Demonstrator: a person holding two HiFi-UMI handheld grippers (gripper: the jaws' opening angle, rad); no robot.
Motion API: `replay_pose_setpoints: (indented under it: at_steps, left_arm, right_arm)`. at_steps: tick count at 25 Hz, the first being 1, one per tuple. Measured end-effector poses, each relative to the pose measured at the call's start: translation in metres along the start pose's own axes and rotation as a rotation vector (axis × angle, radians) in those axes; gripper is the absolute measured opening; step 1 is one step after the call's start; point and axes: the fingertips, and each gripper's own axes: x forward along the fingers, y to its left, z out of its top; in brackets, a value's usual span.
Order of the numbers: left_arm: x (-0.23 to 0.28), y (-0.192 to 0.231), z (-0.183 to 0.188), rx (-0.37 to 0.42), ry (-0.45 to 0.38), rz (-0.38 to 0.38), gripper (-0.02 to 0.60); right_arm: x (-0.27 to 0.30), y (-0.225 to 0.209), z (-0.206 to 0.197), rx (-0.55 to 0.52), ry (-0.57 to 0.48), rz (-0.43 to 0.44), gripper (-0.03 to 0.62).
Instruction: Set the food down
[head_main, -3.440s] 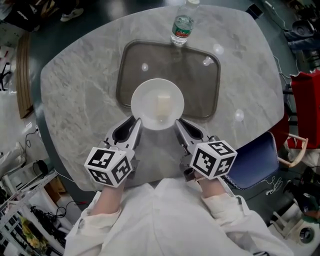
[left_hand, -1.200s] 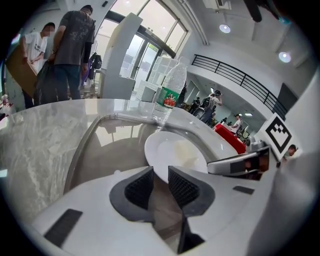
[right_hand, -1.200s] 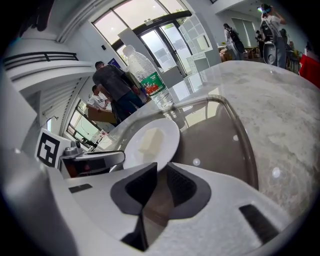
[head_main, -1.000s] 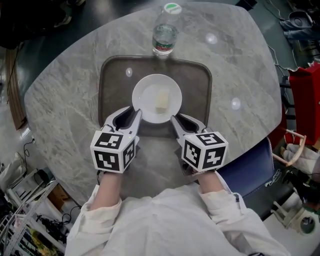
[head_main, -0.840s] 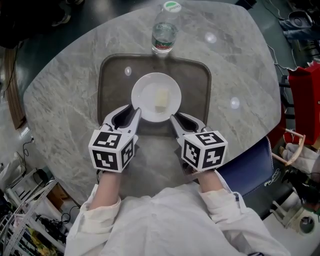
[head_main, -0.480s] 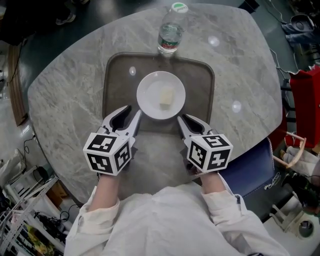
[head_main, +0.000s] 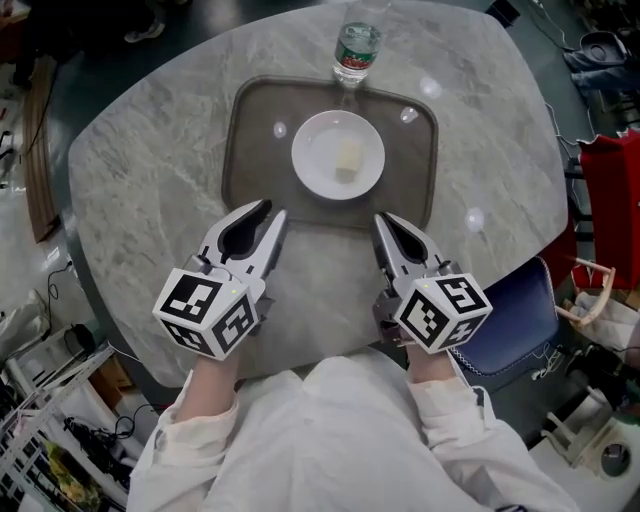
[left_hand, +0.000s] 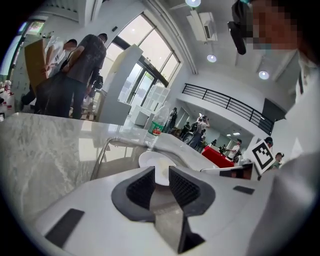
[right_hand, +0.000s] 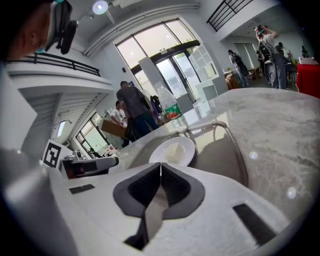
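Note:
A white plate (head_main: 338, 154) with a pale block of food (head_main: 348, 160) rests in the middle of the dark tray (head_main: 260, 170) on the marble table. Both grippers hover short of the tray's near rim, apart from the plate. My left gripper (head_main: 268, 216) has a narrow gap between its pads and holds nothing. My right gripper (head_main: 383, 221) is shut with its pads touching, empty. From the left gripper view the plate (left_hand: 149, 159) lies just beyond the left gripper (left_hand: 161, 172). In the right gripper view the plate (right_hand: 165, 153) and food (right_hand: 176, 148) lie past the right gripper (right_hand: 160, 167).
A water bottle (head_main: 356, 45) stands at the tray's far rim. The round grey marble table (head_main: 150, 180) ends close to my body. A blue chair seat (head_main: 510, 320) sits at the right, a red object (head_main: 612, 205) beyond it. People (left_hand: 75, 75) stand past the table's far side.
Both grippers were at the plate's rim, one on each side; they have drawn back toward the person. The plate stays on the tray.

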Motion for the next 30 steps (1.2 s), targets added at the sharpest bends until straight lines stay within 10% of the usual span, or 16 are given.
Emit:
replay_pose_setpoints:
  at_steps: [12,30]
  left_arm:
    - [-0.137,-0.042,0.017,0.054,-0.134,-0.082,0.029]
    - [-0.316,-0.019,-0.099,0.032,-0.106,-0.062,0.029]
  right_arm:
    - [-0.06,0.09,-0.032,-0.081,-0.062,0.028,0.002]
    - [-0.124,0.241,-0.117,-0.07,-0.118,0.115,0.003]
